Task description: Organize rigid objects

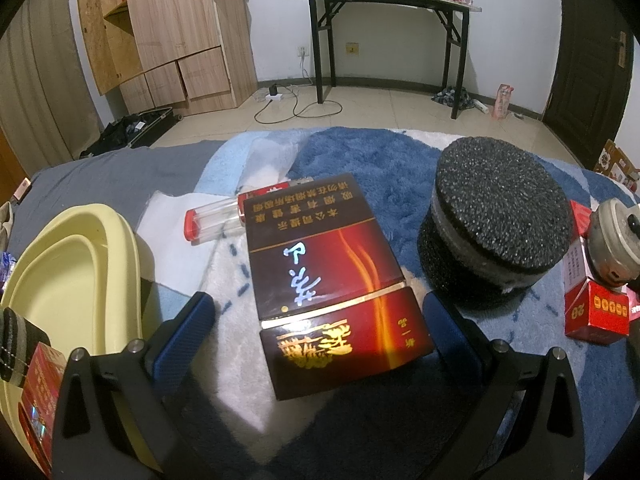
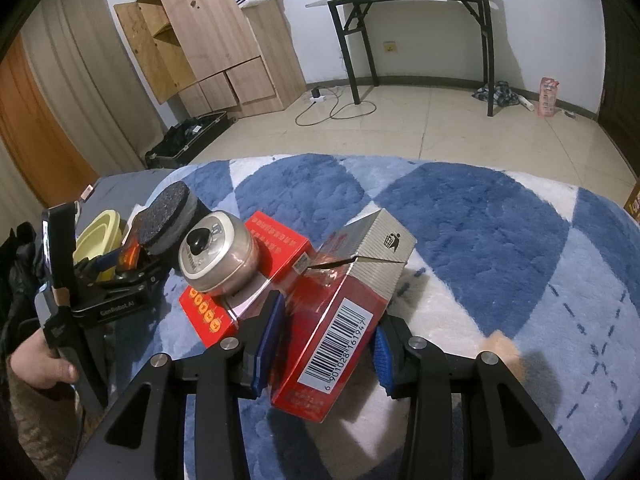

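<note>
A dark red and gold box point(image 1: 332, 280) lies flat on the blue and white blanket point(image 1: 360, 160). My left gripper point(image 1: 316, 320) stands open around its near end, with a gap showing at the left finger point(image 1: 192, 324). My right gripper point(image 2: 324, 344) is shut on a red box with a barcode and a silver top point(image 2: 340, 312), held tilted above the blanket point(image 2: 480, 232). To the left of that box, a round metal piece with a black knob point(image 2: 216, 256) rests on another red box point(image 2: 276, 236).
A black foam disc point(image 1: 492, 220) sits right of the dark box. A clear tube with red caps point(image 1: 212, 220) and a pale yellow tray point(image 1: 72, 272) lie to its left. A small red pack point(image 1: 40, 380) is at the lower left. A hand point(image 2: 40, 364) holds the left gripper.
</note>
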Motion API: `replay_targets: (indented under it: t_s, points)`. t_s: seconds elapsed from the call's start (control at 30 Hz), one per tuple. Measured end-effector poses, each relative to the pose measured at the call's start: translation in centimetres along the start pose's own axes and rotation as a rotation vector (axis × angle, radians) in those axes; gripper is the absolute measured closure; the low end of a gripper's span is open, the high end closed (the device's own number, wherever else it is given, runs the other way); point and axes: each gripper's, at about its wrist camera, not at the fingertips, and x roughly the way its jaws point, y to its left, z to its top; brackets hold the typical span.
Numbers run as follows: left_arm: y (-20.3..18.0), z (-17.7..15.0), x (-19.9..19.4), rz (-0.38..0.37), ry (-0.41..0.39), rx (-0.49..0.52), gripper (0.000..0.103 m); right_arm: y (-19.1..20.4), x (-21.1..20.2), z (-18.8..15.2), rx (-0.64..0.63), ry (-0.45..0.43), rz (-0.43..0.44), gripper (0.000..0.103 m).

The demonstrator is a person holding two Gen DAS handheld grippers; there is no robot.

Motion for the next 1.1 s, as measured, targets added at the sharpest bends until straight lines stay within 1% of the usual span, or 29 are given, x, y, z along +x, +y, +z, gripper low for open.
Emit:
replay_targets:
  t_s: [0.17, 0.27, 0.33, 0.37, 0.4, 0.47, 0.5, 0.6, 0.7, 0.77, 0.83, 0.93, 1.0, 1.1]
  points:
    - [0.5, 0.7, 0.1, -0.032, 0.006, -0.015, 0.0, -0.3, -0.4, 0.0, 0.006, -0.009, 0.001, 0.063]
    - [0.6, 1.0, 0.0, -0.047, 0.014, -0.012, 0.002, -0.4, -0.7, 0.0, 0.012, -0.02, 0.004, 0.064]
    - [0.6, 1.1, -0.3, -0.071, 0.011, 0.012, 0.01, -0.4, -0.8, -0.1, 0.01, -0.02, 0.011, 0.067]
    - [0.5, 1.2, -0.5, -0.097, 0.011, 0.025, 0.026, -0.3, -0.7, -0.1, 0.008, -0.017, 0.016, 0.068]
    - [0.5, 1.4, -0.7, -0.136, 0.016, 0.024, 0.033, -0.3, -0.6, -0.1, 0.006, -0.013, 0.02, 0.07]
    - [0.6, 1.5, -0.8, -0.154, 0.011, 0.007, 0.035, 0.0, -0.5, 0.0, -0.005, -0.007, 0.029, 0.073]
    - [0.8, 1.6, -0.7, -0.174, 0.013, 0.003, 0.036, 0.1, -0.5, 0.0, -0.009, -0.008, 0.028, 0.074]
    - [1.1, 1.8, -0.9, -0.186, 0.011, -0.003, 0.039, 0.3, -0.7, 0.1, -0.017, -0.012, 0.026, 0.075]
    - [1.1, 2.1, -2.0, -0.216, -0.006, 0.001, 0.043, 0.1, -1.7, 0.3, -0.014, -0.048, 0.022, 0.082]
    - [0.9, 2.2, -2.7, -0.236, -0.021, 0.003, 0.043, 0.1, -2.1, 0.4, -0.011, -0.058, 0.026, 0.082]
    - [0.8, 2.2, -2.7, -0.252, -0.012, 0.01, 0.044, 0.1, -1.9, 0.2, -0.017, -0.048, 0.025, 0.082]
    - [0.4, 1.8, -1.7, -0.233, 0.024, 0.013, 0.045, 0.4, -0.9, 0.1, -0.028, -0.019, 0.013, 0.082]
    - [0.4, 1.6, -1.1, -0.223, 0.042, 0.006, 0.045, 0.5, -0.7, 0.2, -0.031, -0.016, 0.005, 0.082]
    - [0.3, 1.6, -1.3, -0.221, 0.009, -0.004, 0.045, 0.6, -0.6, 0.2, -0.034, -0.016, 0.005, 0.082]
